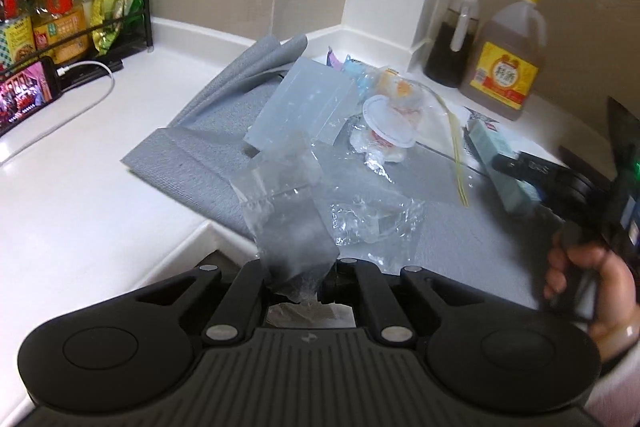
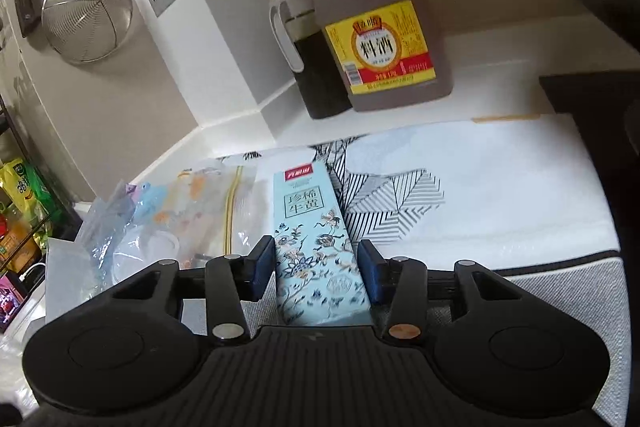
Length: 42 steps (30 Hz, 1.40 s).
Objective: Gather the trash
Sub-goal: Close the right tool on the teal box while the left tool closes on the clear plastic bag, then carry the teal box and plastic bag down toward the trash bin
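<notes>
Left wrist view: left gripper (image 1: 308, 281) clamped on a crumpled clear plastic wrapper (image 1: 286, 223), which stands up from the closed jaws above the edge of a grey mat (image 1: 224, 143) on the white counter (image 1: 80, 207). More clear packaging and a round foil lid (image 1: 390, 123) lie on the mat beyond. Right wrist view: right gripper (image 2: 316, 273) straddles a pale blue floral box (image 2: 316, 247); the pads sit just beside its long sides, contact not resolvable. A cooking wine jug (image 2: 376, 31) and a dark sauce bottle (image 2: 308, 67) stand at the wall.
</notes>
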Each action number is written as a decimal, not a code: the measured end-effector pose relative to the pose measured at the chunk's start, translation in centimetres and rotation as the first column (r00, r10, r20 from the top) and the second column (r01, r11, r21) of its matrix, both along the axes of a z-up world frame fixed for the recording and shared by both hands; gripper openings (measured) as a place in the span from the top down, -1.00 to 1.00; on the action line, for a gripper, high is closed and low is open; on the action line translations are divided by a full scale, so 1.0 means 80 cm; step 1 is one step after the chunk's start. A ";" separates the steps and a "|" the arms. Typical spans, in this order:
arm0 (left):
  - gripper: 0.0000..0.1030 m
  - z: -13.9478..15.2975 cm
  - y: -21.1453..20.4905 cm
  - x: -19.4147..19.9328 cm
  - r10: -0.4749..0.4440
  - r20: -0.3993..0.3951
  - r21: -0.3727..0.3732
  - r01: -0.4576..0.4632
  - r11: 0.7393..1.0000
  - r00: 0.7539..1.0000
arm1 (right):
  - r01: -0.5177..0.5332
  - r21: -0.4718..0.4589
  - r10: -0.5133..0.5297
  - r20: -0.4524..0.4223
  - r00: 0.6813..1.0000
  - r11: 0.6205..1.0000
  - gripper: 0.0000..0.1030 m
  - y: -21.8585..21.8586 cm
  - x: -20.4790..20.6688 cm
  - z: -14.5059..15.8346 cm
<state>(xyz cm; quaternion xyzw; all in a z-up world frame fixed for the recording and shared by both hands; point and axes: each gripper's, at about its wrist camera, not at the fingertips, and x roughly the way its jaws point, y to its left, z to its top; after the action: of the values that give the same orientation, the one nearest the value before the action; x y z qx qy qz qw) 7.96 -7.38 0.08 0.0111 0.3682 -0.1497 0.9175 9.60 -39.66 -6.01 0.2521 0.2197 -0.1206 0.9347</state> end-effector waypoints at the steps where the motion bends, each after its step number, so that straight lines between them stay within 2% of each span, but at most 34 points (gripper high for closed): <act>1: 0.89 0.001 0.006 -0.009 -0.001 0.008 0.001 0.001 1.000 1.000 | 0.001 0.009 -0.001 -0.004 1.000 1.000 0.07 -0.001 0.001 -0.001; 7: 0.89 0.006 0.052 -0.073 0.018 0.042 0.022 -0.019 1.000 0.999 | 0.007 0.008 -0.007 0.002 1.000 1.000 0.07 0.002 -0.001 -0.001; 10: 0.89 0.004 0.084 -0.102 0.049 0.025 0.017 -0.049 0.999 0.998 | 0.025 0.034 -0.026 0.023 0.999 0.999 0.08 -0.001 -0.007 -0.002; 14: 0.89 -0.005 0.124 -0.134 0.089 -0.009 0.028 -0.089 0.996 0.996 | 0.030 0.043 -0.029 -0.011 1.000 0.999 0.09 0.004 -0.028 0.004; 18: 0.89 -0.024 0.151 -0.155 0.105 -0.069 0.029 -0.103 0.994 0.992 | -0.024 0.072 0.025 -0.013 1.000 0.997 0.10 0.020 -0.072 0.022; 24: 0.89 -0.037 0.174 -0.180 0.107 -0.081 -0.022 -0.109 0.994 0.991 | -0.106 -0.016 0.107 0.034 0.994 0.994 0.10 0.060 -0.163 0.056; 28: 0.89 -0.043 0.178 -0.194 0.087 -0.085 -0.041 -0.090 0.995 0.993 | -0.148 -0.012 0.149 0.041 0.988 0.989 0.10 0.081 -0.222 0.070; 35: 0.89 -0.049 0.184 -0.215 0.084 -0.070 -0.058 -0.088 0.994 0.994 | -0.299 -0.067 0.301 0.015 0.953 0.952 0.10 0.142 -0.292 0.086; 42: 0.89 -0.059 0.187 -0.239 0.075 -0.064 -0.050 -0.078 0.996 0.995 | -0.419 -0.019 0.415 -0.101 0.904 0.908 0.10 0.203 -0.305 0.045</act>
<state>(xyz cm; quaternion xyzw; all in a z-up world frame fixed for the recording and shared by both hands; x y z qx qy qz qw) -11.20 7.56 -4.62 -0.0317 0.3927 -0.1244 0.9107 -14.83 -23.43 -2.37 0.1745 0.3103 0.0657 0.9322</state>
